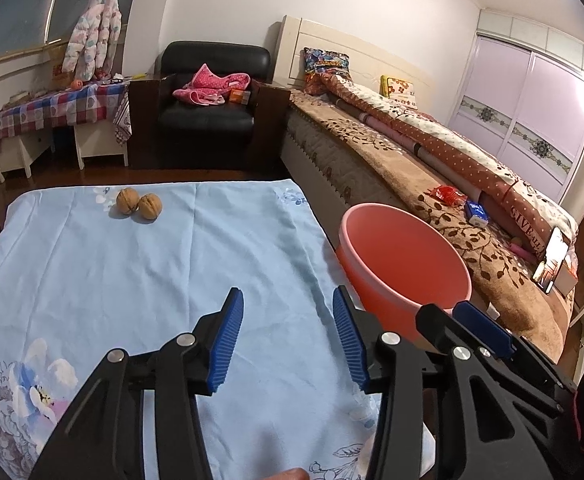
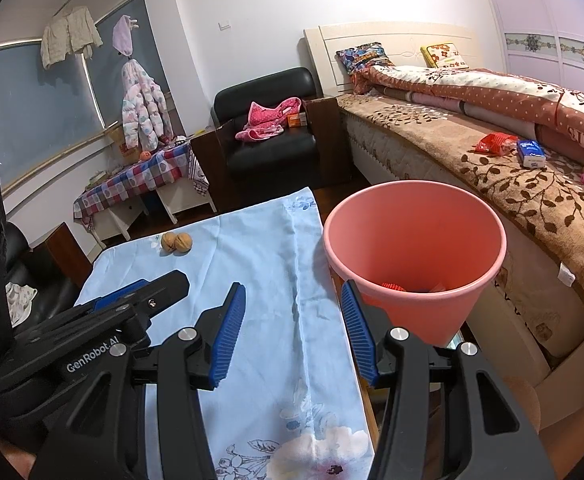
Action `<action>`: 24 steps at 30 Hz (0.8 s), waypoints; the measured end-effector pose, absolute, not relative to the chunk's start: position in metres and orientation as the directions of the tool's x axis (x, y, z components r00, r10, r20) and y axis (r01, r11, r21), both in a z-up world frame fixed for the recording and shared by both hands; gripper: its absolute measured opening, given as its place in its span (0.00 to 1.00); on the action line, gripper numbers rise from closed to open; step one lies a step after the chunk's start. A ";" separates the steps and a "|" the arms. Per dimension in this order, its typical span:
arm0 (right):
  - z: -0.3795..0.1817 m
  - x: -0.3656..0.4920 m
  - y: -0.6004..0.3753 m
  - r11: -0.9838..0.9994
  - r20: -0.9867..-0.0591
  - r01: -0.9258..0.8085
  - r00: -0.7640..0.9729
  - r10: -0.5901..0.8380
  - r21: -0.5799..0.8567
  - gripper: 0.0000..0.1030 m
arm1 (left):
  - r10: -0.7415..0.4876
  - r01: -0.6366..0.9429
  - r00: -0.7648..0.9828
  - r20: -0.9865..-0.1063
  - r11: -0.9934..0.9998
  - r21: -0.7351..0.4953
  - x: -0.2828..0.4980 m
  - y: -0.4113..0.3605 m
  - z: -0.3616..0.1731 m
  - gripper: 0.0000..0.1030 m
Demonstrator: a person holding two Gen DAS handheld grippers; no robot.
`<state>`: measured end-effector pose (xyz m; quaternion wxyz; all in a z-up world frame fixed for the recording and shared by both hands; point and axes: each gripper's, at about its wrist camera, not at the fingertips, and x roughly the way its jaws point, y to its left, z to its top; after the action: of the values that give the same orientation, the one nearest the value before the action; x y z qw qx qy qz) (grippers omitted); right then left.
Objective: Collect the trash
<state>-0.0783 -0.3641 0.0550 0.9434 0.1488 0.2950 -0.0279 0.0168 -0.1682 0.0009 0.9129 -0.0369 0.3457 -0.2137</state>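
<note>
Landmark: pink bin [image 2: 413, 256], standing between the blue floral cloth [image 1: 132, 280] and the bed [image 2: 531, 200].
Left gripper: my left gripper [image 1: 288, 344] hangs over the near part of the cloth, just left of the bin, with its jaws spread wide and nothing between the blue pads [image 1: 228, 344].
Right gripper: my right gripper [image 2: 292, 336] sits at the cloth edge just in front of the bin, jaws likewise wide and holding nothing; its right finger overlaps the bin's near wall in the right wrist view.
Bin contents: something red [image 2: 391, 287] lies at the bottom; I cannot tell what it is.
Walnuts: two walnuts [image 1: 139, 206] touch each other on the cloth's far part, well left of the bin.
Bed items: a red wrapper [image 2: 495, 143] and a blue tissue pack [image 2: 531, 154] lie beyond the bin on the brown blanket, near each other.
</note>
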 end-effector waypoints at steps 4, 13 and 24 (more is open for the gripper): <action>0.055 -0.077 -0.368 0.954 -0.562 0.149 0.826 0.025 0.260 0.49 | -0.415 0.363 0.662 -0.624 0.906 -0.217 0.018 -0.168 -0.001 0.55; 0.053 -0.076 -0.372 0.955 -0.573 0.156 0.820 0.017 0.251 0.49 | -0.397 0.357 0.686 -0.610 0.914 -0.193 0.016 -0.167 0.000 0.56; 0.050 -0.075 -0.377 0.950 -0.582 0.164 0.813 0.023 0.267 0.49 | -0.383 0.365 0.709 -0.592 0.918 -0.157 0.012 -0.169 0.003 0.56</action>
<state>-0.0752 -0.3774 0.0503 0.9395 0.1542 0.3036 -0.0374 0.0116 -0.1694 0.0028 0.9243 -0.0141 0.3234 -0.2022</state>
